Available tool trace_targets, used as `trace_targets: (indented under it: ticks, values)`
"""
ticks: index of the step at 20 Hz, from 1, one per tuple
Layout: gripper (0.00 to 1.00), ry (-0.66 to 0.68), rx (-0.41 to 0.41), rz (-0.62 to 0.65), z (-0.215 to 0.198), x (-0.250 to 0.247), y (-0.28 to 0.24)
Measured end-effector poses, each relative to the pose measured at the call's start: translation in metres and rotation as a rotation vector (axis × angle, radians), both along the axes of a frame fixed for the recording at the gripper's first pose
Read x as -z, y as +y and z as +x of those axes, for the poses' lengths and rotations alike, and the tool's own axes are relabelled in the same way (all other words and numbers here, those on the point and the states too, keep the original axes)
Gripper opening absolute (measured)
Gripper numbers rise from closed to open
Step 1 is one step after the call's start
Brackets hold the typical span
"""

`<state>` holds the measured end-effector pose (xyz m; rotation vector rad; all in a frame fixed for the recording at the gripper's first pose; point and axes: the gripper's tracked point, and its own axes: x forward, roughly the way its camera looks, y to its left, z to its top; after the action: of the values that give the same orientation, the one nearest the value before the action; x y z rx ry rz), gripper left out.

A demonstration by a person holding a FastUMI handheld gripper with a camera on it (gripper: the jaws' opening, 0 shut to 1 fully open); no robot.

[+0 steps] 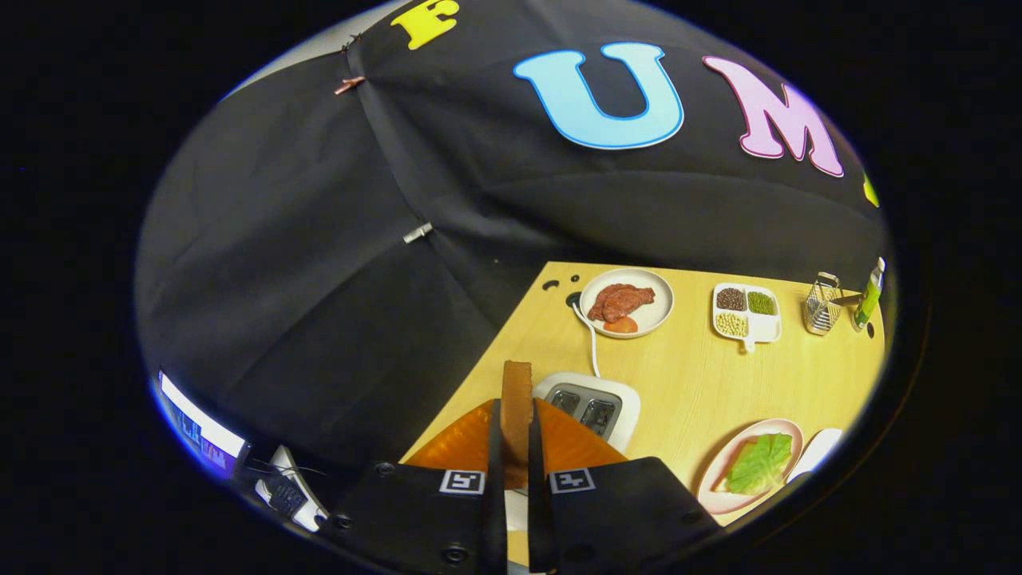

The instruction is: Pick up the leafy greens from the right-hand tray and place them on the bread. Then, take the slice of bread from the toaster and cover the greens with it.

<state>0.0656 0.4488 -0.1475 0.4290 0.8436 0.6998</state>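
Observation:
My gripper (515, 419) is shut on a slice of bread (516, 391), which stands edge-on between the fingers with its brown crust pointing away from me. Just beyond and to the right of the fingertips sits the white toaster (621, 395) on the wooden table (687, 375), both slots looking empty. Further right, a green leaf (760, 463) lies on a pink plate (722, 499); a sliver of bread shows under the leaf's near edge.
An orange mat (459, 443) lies under the fingers, left of the toaster. At the back stand a plate of red meat (627, 302), a divided dish of beans (746, 313), a wire grater (822, 303) and a green bottle (869, 295). A white tray (818, 451) touches the pink plate.

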Motion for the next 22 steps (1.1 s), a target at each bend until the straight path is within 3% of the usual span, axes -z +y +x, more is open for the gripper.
trace_targets:
  ticks: [6,10,17,22]
  values:
    - [0.15,-0.050,0.036,0.090,-0.002,-0.038,-0.062]
    - [0.15,-0.079,0.087,0.083,-0.002,-0.032,-0.125]
    - [0.15,-0.005,0.247,0.030,0.005,0.030,-0.233]
    - [0.14,0.070,0.301,-0.046,-0.003,0.102,-0.282]
